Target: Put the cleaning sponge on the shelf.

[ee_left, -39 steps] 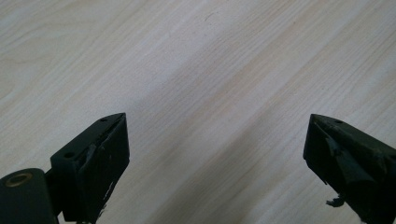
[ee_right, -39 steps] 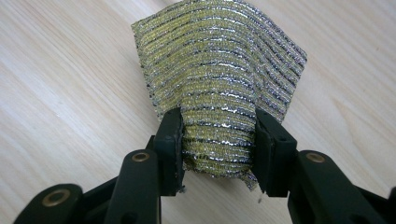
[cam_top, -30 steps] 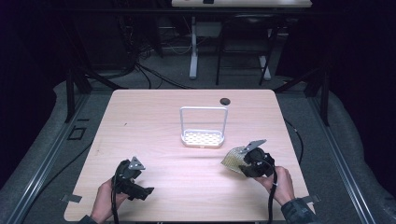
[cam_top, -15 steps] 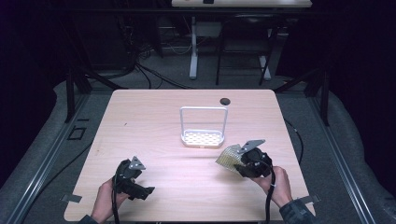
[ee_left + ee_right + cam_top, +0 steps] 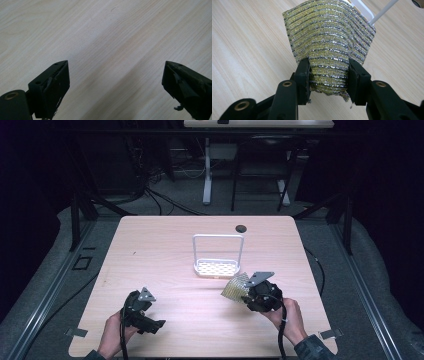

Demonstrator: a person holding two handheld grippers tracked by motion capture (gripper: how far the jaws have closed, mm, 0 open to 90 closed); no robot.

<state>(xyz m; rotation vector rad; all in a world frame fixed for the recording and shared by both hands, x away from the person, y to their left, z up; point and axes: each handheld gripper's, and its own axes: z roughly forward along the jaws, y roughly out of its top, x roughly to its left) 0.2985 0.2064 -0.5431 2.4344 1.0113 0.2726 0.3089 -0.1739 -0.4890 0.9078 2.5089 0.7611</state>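
Note:
My right gripper (image 5: 328, 72) is shut on a yellow and silver striped scouring sponge (image 5: 329, 37), squeezing its lower edge between the two jaws. In the high view that sponge (image 5: 235, 286) is held off the table at the front right by the right gripper (image 5: 246, 296), just in front of a white wire rack (image 5: 218, 256). The rack's white frame (image 5: 382, 12) shows behind the sponge. My left gripper (image 5: 150, 324) rests low at the front left, jaws wide open over bare wood (image 5: 115, 45) with nothing between them.
The light wooden table (image 5: 150, 250) has a small black round cap (image 5: 241, 228) near its far edge. Dark floor, cables and table legs lie beyond. Metal rails run along both sides of the table.
The right gripper has carried the sponge a little to the left and toward the rack's front. The left gripper has stayed in place.

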